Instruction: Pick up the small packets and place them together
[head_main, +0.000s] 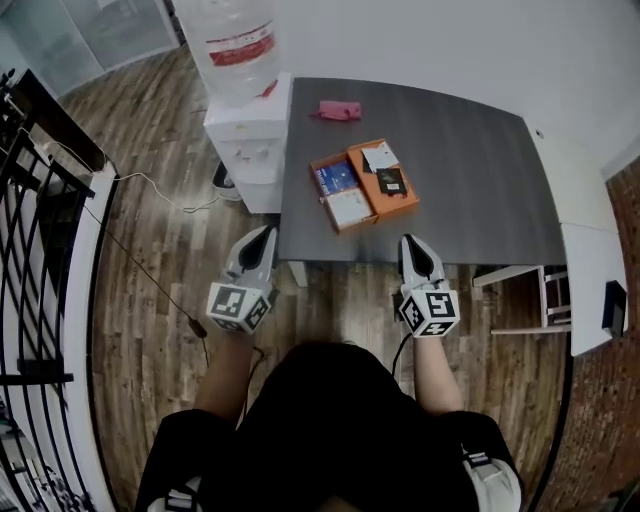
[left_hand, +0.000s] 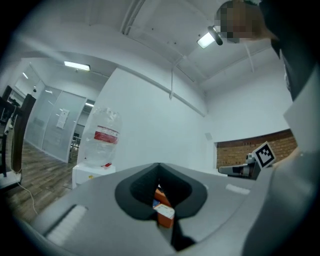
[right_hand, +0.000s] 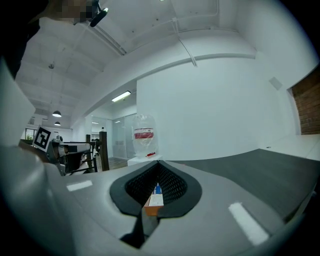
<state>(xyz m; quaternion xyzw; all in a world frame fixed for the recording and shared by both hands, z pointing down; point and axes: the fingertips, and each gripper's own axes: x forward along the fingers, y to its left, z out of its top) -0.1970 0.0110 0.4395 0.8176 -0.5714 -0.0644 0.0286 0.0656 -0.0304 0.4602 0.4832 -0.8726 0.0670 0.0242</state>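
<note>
Both grippers are held about level, short of the near edge of the table (head_main: 480, 180) and over the floor (head_main: 150, 230). The left gripper (head_main: 266, 238) is seen with its jaws pressed together and nothing caught between them. The right gripper (head_main: 410, 244) is likewise closed and empty.

The packets are all found on the tray (head_main: 362, 172), which lies on the table ahead of both grippers, to the right of the left one and slightly to the left of the right one. It is well apart from each. On the side of the tray nearer the left gripper a blue packet (head_main: 335, 178) is laid, with a white packet (head_main: 349, 208) just on the near side of it. On the side nearer the right gripper a dark packet (head_main: 390, 181) is laid, with a second white packet (head_main: 380, 156) just beyond it. In each gripper view the tray is glimpsed through the notch above the closed jaws.

Farther ahead, past the tray, a pink thing (head_main: 339, 110) is seen by the far edge. Straight ahead of the left gripper a bottle (head_main: 240, 45) is stood on a dispenser (head_main: 250, 130), just beside the table.
</note>
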